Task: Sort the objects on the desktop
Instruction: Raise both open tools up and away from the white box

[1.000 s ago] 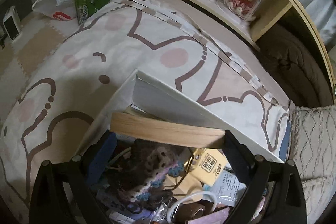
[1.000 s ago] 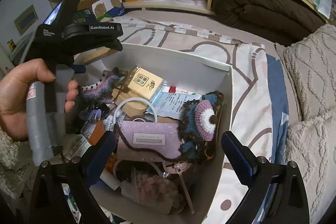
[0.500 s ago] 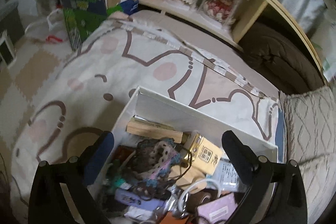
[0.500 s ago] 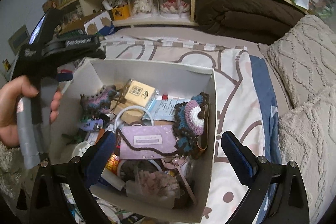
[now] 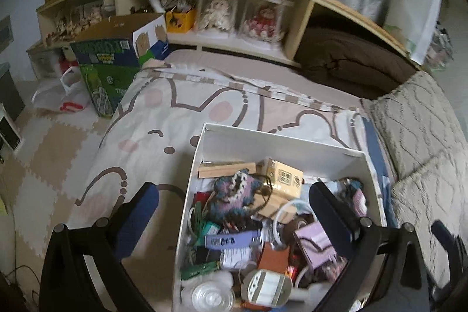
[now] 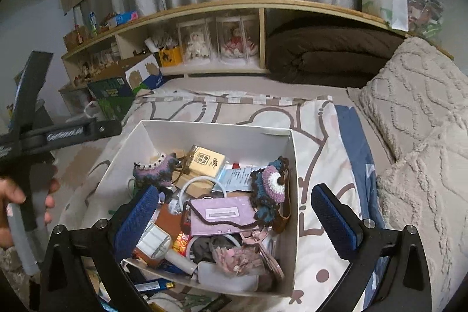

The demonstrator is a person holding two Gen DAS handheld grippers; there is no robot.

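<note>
The sorting looked finished or nearly so: the white box (image 6: 288,165) sat on the patterned bedspread (image 5: 175,119), packed with small things, and nothing loose lay on the cover around it. Whether more remained outside the views could not be told.

Both grippers hovered above the box holding nothing. The left gripper (image 5: 234,209) had its jaws wide apart, one blue pad over the bedspread left of the box wall and one over the clutter. The right gripper (image 6: 242,212) was likewise spread, straddling the box's near right side.

The contents were jumbled, not ordered: a wooden block (image 5: 226,168) against the far wall, a gold carton (image 6: 206,161) beside it, a purple crocheted pouch (image 6: 156,170), a round crocheted piece (image 6: 272,184) by the right wall, a lilac wallet (image 6: 219,214), and a white ring (image 6: 201,186) half buried.
</note>
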